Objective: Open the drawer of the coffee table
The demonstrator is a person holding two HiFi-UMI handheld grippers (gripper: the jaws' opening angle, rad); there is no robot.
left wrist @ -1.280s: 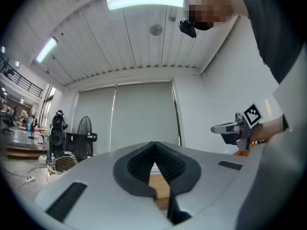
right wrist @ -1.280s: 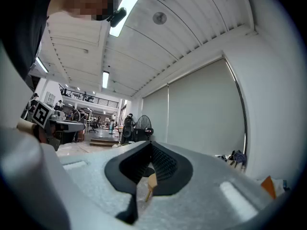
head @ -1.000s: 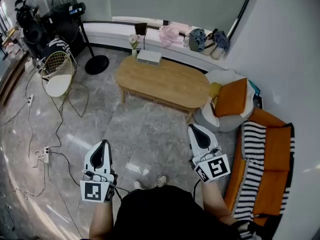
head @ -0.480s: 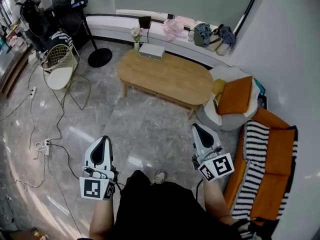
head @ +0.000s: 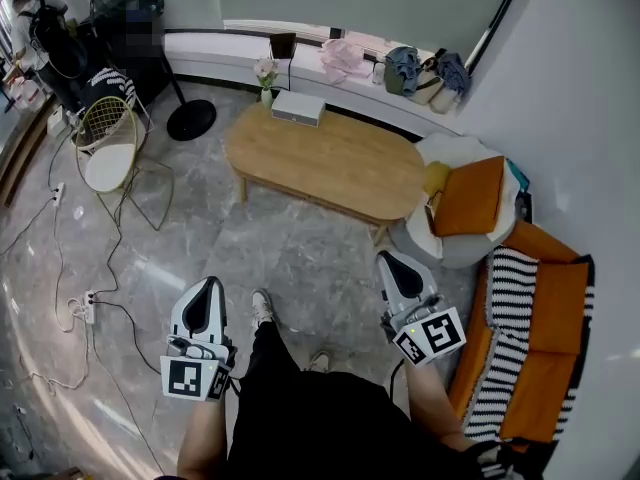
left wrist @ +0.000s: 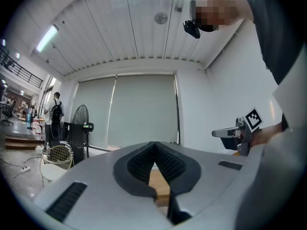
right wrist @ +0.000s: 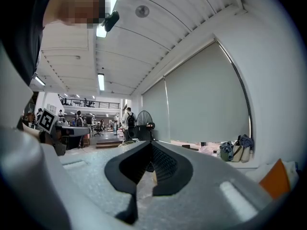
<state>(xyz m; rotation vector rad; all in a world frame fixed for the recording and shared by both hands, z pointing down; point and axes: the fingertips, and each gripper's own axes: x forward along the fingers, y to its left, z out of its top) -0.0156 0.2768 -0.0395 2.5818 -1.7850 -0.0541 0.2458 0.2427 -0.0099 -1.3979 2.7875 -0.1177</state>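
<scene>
The oval wooden coffee table (head: 330,163) stands on the grey floor well ahead of both grippers; no drawer front shows from here. My left gripper (head: 208,286) is held level at lower left, shut and empty. At lower right my right gripper (head: 388,258) is also level, shut, with nothing in it. In the left gripper view the jaws (left wrist: 154,145) meet at the tips, and the table's wood (left wrist: 160,186) shows through the gap below them. The right gripper view shows its jaws (right wrist: 151,145) closed, pointing at the room.
A white box (head: 298,109) and a flower vase (head: 266,80) sit on the table's far edge. A beanbag with an orange cushion (head: 462,203) and a striped orange sofa (head: 530,338) line the right. A wire chair (head: 108,148), a fan stand (head: 190,118) and floor cables (head: 85,303) lie left.
The person has stepped forward, one shoe now ahead between the grippers. Both grippers moved along with the body and sank a little; their jaws stayed shut.
</scene>
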